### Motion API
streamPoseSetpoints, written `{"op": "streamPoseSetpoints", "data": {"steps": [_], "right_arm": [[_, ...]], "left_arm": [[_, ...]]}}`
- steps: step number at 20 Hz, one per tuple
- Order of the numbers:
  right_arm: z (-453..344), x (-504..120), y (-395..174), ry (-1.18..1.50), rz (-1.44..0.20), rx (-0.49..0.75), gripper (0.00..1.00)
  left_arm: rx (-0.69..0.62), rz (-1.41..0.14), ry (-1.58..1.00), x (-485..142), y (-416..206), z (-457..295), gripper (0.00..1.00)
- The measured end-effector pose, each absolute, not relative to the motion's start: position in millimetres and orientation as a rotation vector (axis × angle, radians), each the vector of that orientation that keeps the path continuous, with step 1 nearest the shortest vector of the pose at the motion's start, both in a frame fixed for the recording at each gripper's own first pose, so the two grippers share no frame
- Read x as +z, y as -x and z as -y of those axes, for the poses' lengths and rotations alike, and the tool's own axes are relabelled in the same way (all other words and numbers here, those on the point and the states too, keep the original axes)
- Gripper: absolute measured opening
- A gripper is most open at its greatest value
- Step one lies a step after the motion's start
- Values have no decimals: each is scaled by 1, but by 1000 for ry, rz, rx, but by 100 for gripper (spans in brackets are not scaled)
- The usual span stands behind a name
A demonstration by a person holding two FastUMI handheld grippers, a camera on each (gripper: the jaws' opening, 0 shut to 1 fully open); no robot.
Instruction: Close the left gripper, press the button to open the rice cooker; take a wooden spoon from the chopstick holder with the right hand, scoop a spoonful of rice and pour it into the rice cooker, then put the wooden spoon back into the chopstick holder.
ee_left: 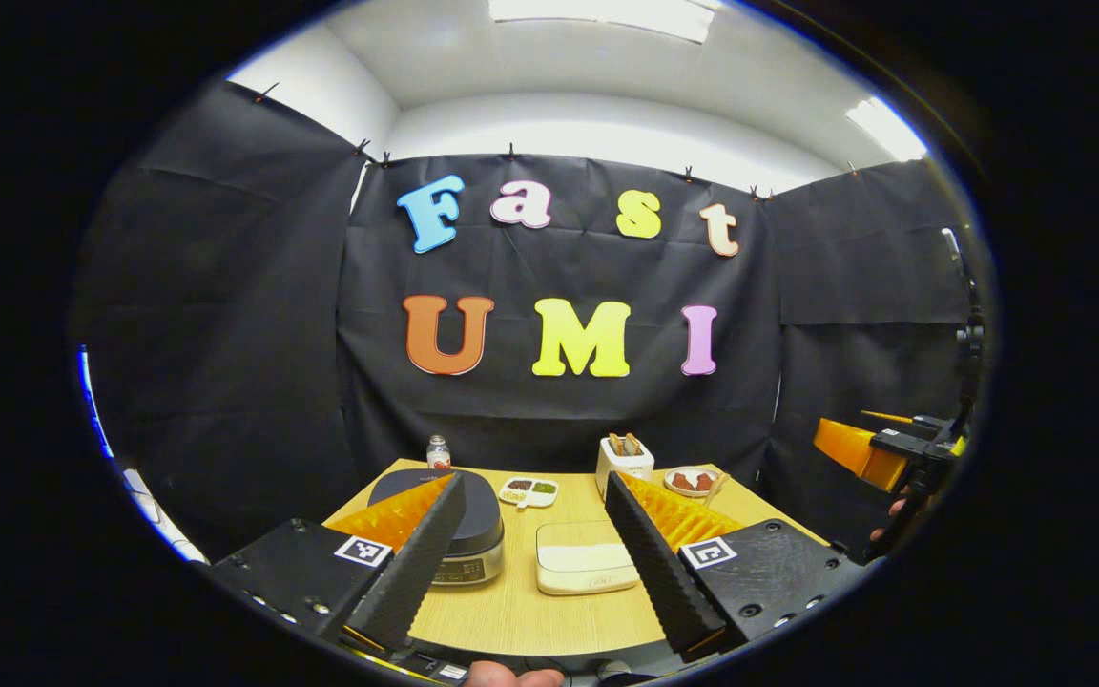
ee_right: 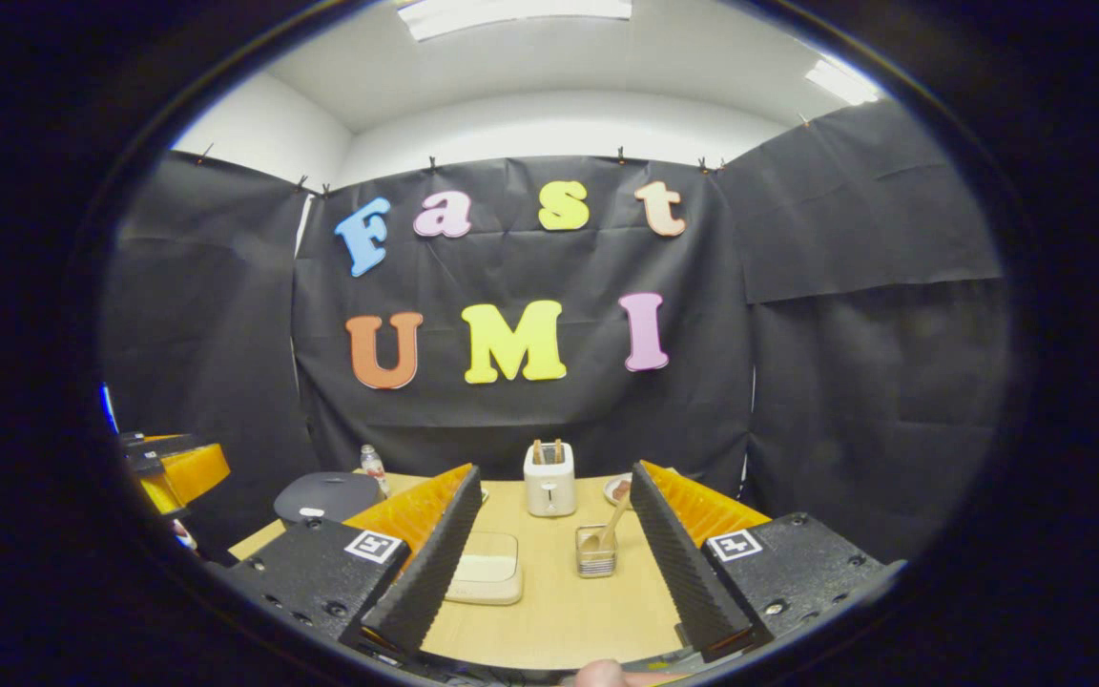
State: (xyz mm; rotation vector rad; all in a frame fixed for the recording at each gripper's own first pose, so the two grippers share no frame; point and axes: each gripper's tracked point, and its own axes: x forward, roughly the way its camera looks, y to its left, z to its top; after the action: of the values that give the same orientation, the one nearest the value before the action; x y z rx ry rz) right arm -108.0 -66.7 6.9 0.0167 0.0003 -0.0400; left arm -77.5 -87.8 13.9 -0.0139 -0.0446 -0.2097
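I hold both grippers back from the table, level and facing the booth wall, which I judge to be a starting pose: nothing is touched yet.

Table, one: it spreads from 5 to 7 o'clock in both views and carries everything else.

Rice cooker, one: in the left gripper view it stands at 7 o'clock, lid down, partly behind my left finger, presumably near that side because the left gripper must press its button. In the right gripper view it lies at 8 o'clock.

Rice container, one: a shallow pale box at 6 o'clock, just right of the cooker, a short carry for a spoonful.

Toaster, one: at the table's far edge, two slices upright in it.

Chopstick holder, one: a small wire basket between my right fingers, with one wooden spoon leaning in it, handle up and toward 1 o'clock, easy to pinch.

Smaller items: one bottle, one divided dish, one plate.

Left gripper: jaws wide apart, holding nothing; it must shut before pressing. Right gripper: jaws wide apart, holding nothing.
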Motion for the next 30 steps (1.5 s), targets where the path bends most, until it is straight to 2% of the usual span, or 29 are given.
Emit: {"op": "streamPoseSetpoints", "data": {"steps": [7,14,17,18,30], "right_arm": [[62,-11,129,-19,-22,-49,100],[61,-10,130,4,-8,-44,98],[61,-15,132,20,-15,-48,100],[61,-17,133,20,-21,-49,98],[50,-6,120,31,-13,-42,100]], "left_arm": [[-199,93,18,22,93,94,94],[-226,84,-13,16,95,114,95],[-225,84,-30,12,95,118,95],[-226,81,-27,10,93,118,95],[-226,78,33,18,83,110,94]]}}
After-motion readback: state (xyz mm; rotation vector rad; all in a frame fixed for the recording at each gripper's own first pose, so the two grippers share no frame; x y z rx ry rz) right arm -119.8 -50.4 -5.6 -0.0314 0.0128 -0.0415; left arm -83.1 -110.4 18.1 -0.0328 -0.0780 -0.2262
